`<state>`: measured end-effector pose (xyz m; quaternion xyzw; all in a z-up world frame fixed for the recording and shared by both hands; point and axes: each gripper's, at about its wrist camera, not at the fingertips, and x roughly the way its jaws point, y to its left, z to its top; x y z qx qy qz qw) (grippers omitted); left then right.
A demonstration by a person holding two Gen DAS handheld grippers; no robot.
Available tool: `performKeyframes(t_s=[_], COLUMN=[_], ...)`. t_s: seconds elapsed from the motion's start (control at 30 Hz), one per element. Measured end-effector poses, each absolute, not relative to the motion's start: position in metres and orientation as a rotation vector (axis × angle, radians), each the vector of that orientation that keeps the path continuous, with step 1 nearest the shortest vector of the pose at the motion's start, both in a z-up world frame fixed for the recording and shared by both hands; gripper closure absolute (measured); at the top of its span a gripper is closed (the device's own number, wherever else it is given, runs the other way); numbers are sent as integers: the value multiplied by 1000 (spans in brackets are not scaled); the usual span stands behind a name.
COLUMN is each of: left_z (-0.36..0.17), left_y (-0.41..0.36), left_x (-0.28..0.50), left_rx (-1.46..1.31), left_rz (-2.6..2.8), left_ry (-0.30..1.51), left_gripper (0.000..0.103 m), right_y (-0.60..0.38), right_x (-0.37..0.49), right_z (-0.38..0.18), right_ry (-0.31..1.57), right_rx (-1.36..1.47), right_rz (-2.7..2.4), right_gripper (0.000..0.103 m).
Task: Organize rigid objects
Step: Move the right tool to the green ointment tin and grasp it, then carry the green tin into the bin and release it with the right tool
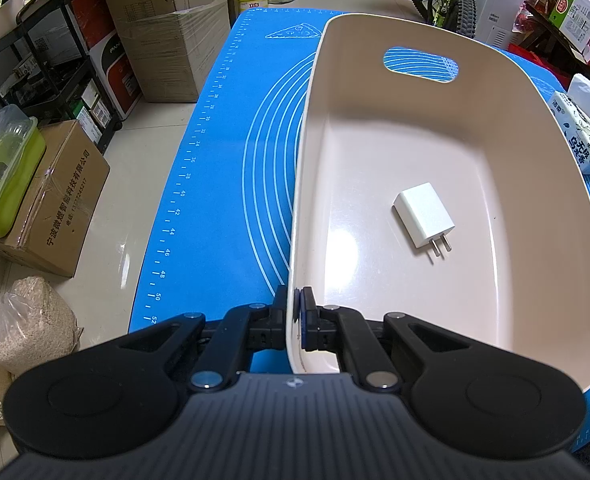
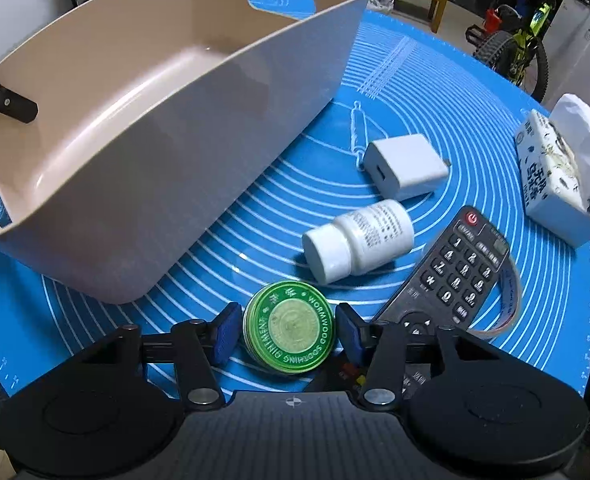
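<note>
Right wrist: right gripper fingers straddle green tin, apparently untouched.

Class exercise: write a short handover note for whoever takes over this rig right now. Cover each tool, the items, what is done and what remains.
Left tool: shut on the beige bin wall.
Right tool: open around the green ointment tin, not yet clamped.
Done: one white charger lies in the bin.
Left on the blue mat: tin, second charger, white pill bottle, remote.
</note>
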<state>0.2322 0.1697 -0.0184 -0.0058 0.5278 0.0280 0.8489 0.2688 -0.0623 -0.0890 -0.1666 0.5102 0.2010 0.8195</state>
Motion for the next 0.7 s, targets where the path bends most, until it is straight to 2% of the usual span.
performKeyframes(t_s=[0.03,0.37,0.7], left_z=[-18,-18,-19], left_y=[170,169,170], left_x=[232,231,233], left_rx=[-13,-13,-11], left_rz=[58,57,56], left_ry=[1111,1109,1110], left_gripper=[96,96,96], right_y=[-62,-72,-67], right_x=[268,261,274], right_z=[-90,-71,20], right_ry=[1082,1018,762], right_rx=[-352,-294,-274], right_rz=[435,410,338], right_gripper=[48,48,48])
